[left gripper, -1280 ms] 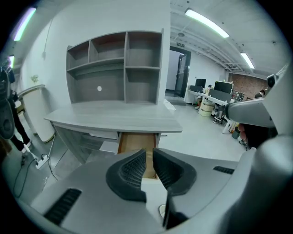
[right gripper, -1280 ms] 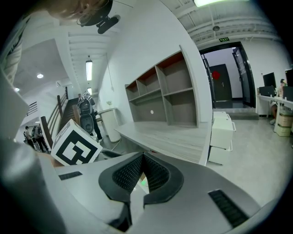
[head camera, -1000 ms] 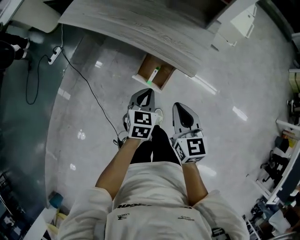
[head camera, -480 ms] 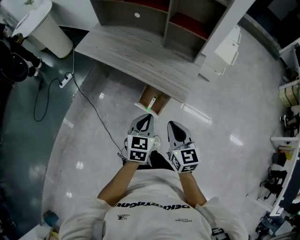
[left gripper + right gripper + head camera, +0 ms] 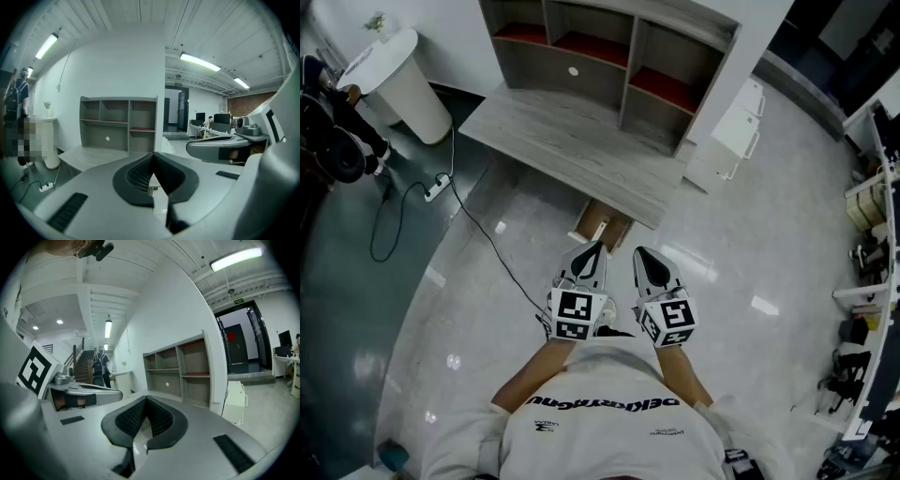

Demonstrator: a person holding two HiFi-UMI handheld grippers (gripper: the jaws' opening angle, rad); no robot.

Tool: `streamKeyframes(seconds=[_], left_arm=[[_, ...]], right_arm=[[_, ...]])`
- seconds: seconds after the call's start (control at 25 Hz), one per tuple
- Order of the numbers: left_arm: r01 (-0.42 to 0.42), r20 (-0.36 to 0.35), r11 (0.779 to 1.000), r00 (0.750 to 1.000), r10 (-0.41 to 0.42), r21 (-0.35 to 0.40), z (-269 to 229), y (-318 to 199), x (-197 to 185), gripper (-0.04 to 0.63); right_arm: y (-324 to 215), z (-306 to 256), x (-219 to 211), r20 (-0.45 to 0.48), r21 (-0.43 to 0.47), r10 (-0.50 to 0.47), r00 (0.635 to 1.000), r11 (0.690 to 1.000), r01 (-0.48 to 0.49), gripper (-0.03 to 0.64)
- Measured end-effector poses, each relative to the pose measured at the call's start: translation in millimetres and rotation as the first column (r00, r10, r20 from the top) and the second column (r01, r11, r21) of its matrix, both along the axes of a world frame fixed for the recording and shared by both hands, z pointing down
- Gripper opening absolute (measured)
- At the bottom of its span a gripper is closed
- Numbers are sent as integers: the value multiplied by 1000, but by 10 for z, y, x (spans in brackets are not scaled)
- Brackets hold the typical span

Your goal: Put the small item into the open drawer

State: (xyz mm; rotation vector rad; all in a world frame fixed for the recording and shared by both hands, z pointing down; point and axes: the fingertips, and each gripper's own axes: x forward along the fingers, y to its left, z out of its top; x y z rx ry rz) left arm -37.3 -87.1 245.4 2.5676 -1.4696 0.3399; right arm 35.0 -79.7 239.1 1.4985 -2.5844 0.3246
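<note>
The open drawer (image 5: 602, 225) is a small brown box sticking out from under the grey desk (image 5: 572, 150), low above the floor. A small pale item (image 5: 603, 229) seems to lie inside it, too small to make out. My left gripper (image 5: 595, 247) and right gripper (image 5: 639, 252) are held side by side in front of the person's chest, pointing toward the desk, well above the drawer. Both are shut with nothing between the jaws. In the left gripper view the jaws (image 5: 152, 155) meet at the tip; the right gripper view shows the same for the right gripper (image 5: 146, 398).
A grey shelf unit (image 5: 609, 56) with red-lined compartments stands on the desk's far side. There is a white cabinet (image 5: 727, 141) to the right and a round white stand (image 5: 394, 84) to the left. A power strip (image 5: 436, 187) and its black cable lie on the floor.
Both grippers have risen and drawn closer together, staying shut. The head view has lifted, so the desk and shelf unit now show and the drawer sits just beyond the gripper tips.
</note>
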Motion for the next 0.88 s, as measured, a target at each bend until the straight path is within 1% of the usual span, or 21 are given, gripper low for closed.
streamKeyframes(seconds=[0.12, 0.32, 0.64, 0.88], left_arm=[[-1, 0, 999, 1000, 1, 36, -146, 20, 8, 15], [-4, -3, 998, 1000, 4, 67, -254, -2, -1, 15], [11, -9, 996, 1000, -11, 84, -290, -49, -81, 15], [31, -22, 995, 999, -29, 91, -307, -142, -35, 15]], right_arm=[[10, -136, -22, 5, 25, -5, 1000, 1000, 5, 29], [-29, -265, -43, 7, 57, -12, 1000, 998, 11, 28], [-106, -319, -73, 6, 82, -19, 1000, 996, 19, 28], [-180, -390, 19, 0, 100, -18, 1000, 995, 18, 28]])
